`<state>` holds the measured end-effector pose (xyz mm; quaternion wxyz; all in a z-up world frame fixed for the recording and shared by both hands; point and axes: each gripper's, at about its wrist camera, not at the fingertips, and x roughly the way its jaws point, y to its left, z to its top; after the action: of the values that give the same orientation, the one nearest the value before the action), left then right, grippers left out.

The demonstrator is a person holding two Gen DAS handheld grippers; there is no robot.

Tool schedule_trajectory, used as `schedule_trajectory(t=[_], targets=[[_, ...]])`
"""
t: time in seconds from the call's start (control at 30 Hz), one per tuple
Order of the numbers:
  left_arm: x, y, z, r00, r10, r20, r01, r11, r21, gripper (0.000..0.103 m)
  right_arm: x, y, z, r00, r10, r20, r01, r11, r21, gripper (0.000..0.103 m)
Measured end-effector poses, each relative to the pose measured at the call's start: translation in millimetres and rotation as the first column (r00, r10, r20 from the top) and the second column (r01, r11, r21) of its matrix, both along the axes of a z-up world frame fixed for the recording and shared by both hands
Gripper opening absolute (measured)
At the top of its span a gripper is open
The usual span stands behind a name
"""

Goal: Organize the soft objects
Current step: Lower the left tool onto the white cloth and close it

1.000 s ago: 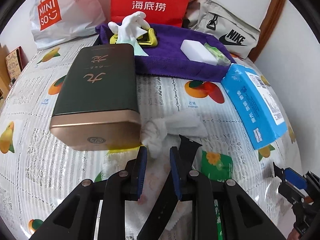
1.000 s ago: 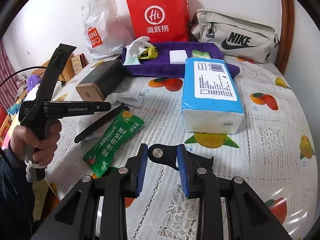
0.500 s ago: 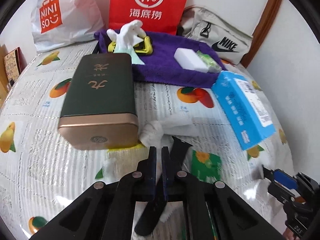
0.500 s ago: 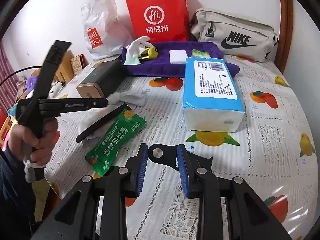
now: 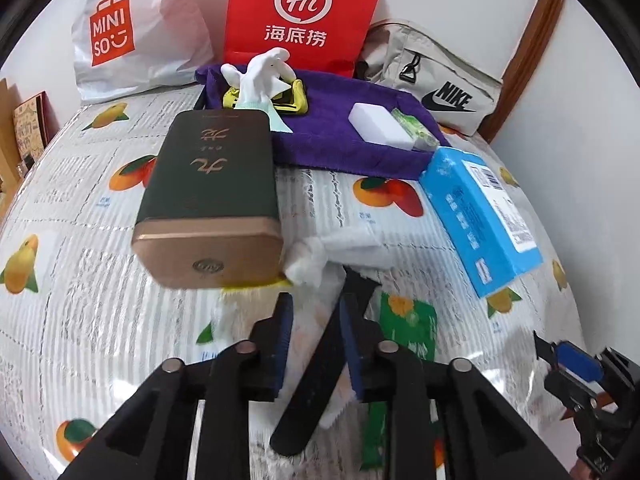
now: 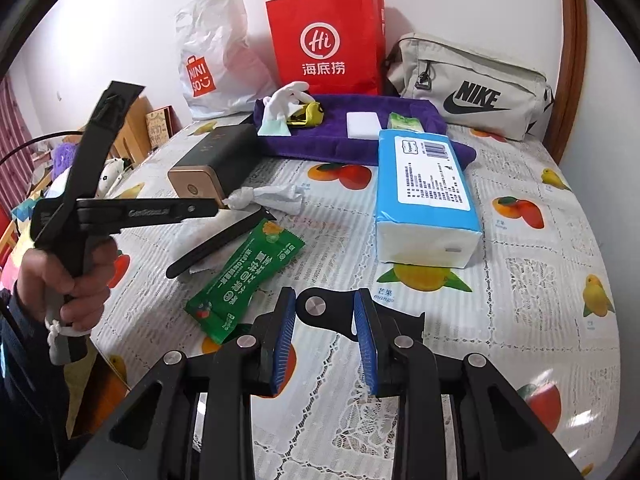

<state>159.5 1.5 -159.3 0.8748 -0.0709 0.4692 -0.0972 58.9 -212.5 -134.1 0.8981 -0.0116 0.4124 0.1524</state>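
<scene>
left gripper (image 5: 316, 318) | jaws reopened since closing | tissue (image 5: 320, 258) unheld

A crumpled white tissue (image 5: 320, 254) lies on the fruit-print tablecloth (image 6: 540, 280), its twisted end touching the gold end of the dark green box (image 5: 212, 196). On a folded purple towel (image 5: 340, 140) at the back rest a white glove (image 5: 260, 76) with fingers sticking up, a white sponge block (image 5: 380, 124) and a small green wipes pack (image 5: 414, 130) just beside it. A blue pack of tissues (image 6: 426, 196) lies flat in front of the towel, its far end overlapping the towel's edge, and a green snack sachet (image 6: 244, 280) lies flat and slanted near the table's front.
</scene>
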Motion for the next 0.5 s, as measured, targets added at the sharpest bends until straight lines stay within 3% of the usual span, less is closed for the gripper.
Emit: schedule_trajectory(t=[0.4, 0.5], targets=[[26.6, -5.7, -13.8, 0.998, 0.027, -0.053, -0.029, 0.999, -0.034, 0.023, 16.2, -4.3, -12.3, 0.999, -0.018, -0.028, 0.018, 1.0, -0.02, 0.03], [28.9, -8.2, -16.8, 0.998, 0.011, -0.055, -0.013, 0.999, -0.033, 0.007, 16.6, -4.7, -14.0, 0.999, -0.02, -0.034, 0.019, 1.0, -0.022, 0.03]])
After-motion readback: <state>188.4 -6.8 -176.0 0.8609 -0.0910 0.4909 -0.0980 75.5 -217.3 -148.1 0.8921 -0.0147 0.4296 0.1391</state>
